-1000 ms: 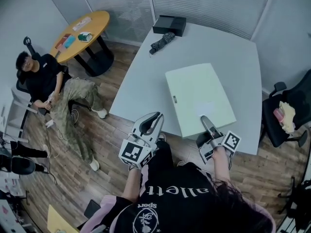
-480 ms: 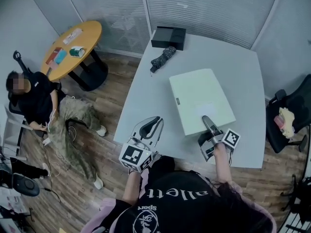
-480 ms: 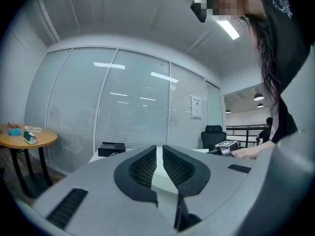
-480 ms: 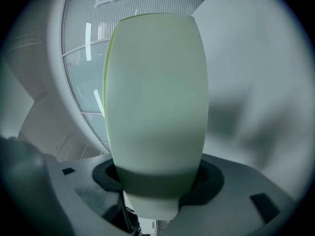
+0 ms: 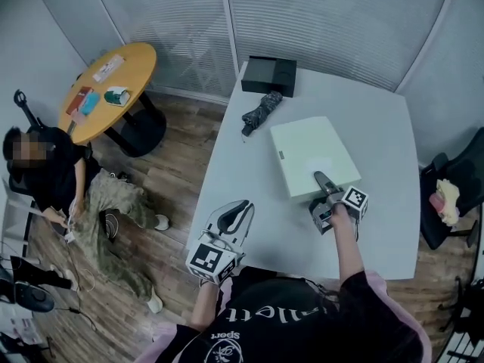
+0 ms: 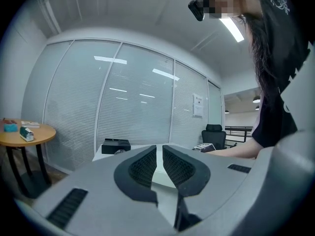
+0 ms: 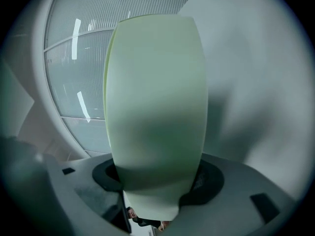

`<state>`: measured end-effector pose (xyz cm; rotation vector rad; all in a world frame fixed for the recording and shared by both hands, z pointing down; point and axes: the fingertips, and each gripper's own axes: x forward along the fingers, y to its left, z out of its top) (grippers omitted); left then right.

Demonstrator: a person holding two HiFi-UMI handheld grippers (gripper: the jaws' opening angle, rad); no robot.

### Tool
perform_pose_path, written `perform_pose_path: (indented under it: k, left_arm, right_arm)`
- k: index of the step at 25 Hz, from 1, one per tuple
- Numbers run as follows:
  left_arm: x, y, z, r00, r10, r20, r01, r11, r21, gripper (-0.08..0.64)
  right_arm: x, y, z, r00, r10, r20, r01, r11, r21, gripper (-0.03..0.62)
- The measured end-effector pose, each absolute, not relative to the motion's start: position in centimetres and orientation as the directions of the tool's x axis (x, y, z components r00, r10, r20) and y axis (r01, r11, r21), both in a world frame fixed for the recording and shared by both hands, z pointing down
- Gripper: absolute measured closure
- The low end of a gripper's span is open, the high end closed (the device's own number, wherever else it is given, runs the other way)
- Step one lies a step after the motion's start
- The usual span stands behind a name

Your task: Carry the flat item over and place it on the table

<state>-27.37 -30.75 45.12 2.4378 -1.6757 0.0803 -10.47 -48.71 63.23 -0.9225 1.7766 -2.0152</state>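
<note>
The flat item (image 5: 311,153) is a pale green rectangular board over the white table (image 5: 378,127); I cannot tell whether it rests on the top. My right gripper (image 5: 321,180) is shut on its near edge. In the right gripper view the board (image 7: 155,107) fills the middle and runs down between the dark pads of the right gripper (image 7: 157,181). My left gripper (image 5: 238,206) hangs at the table's near left edge, holding nothing. In the left gripper view its jaws (image 6: 159,163) stand shut with only a sliver between the ribbed pads.
A black box (image 5: 268,76) and a folded dark umbrella (image 5: 261,112) lie at the table's far end. A round wooden table (image 5: 106,78) with small items stands at far left. A person (image 5: 45,172) sits on the left. An office chair (image 5: 454,203) is at right.
The board and my right gripper have moved farther in over the white table, away from its near edge. The left gripper keeps its place by my body.
</note>
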Motion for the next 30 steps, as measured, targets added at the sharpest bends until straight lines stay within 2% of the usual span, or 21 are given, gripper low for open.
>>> perform_pose_path:
  k: [2,6,8,11,14,18,30]
  left_arm:
    - [-28.4,-31.4,45.4,0.356,-0.922,0.15,-0.932,-0.339,0.126,0.505]
    - [-29.4,-31.6,45.9,0.346,-0.925,0.154,-0.935,-0.325,0.144,0.505]
    - [-29.9,-32.1,45.8,0.345,-0.926,0.152,-0.935,-0.326,0.139,0.505]
    - [-30.8,-32.3,46.2,0.335,-0.928,0.163,-0.939,-0.315,0.139,0.505]
    - [-31.5,-32.3,46.3,0.322,-0.932,0.165,-0.943,-0.301,0.139,0.505]
    - [-32.2,-32.6,46.3,0.305,-0.938,0.163,-0.949,-0.286,0.13,0.505]
    - [-33.1,-32.3,46.8,0.28,-0.941,0.187,-0.958,-0.261,0.121,0.505]
  right_arm:
    - [-11.2,-50.4,64.6,-0.733,-0.612,0.299,-0.205,-0.221,-0.954,0.305]
    - [-12.2,-52.6,66.2,-0.714,-0.639,0.287,-0.146,-0.265,-0.953,0.305]
    - [-12.4,-54.4,66.4,-0.676,-0.674,0.297,-0.157,-0.262,-0.952,0.305]
    - [-12.6,-56.8,66.5,-0.601,-0.718,0.351,-0.259,-0.24,-0.936,0.29]
    - [-12.2,-57.7,67.1,-0.549,-0.718,0.427,-0.381,-0.24,-0.893,0.25]
    - [-11.3,-58.1,68.0,-0.484,-0.704,0.52,-0.473,-0.29,-0.832,0.212]
    - [-8.6,-55.3,70.8,-0.435,-0.638,0.635,-0.536,-0.384,-0.752,0.178]
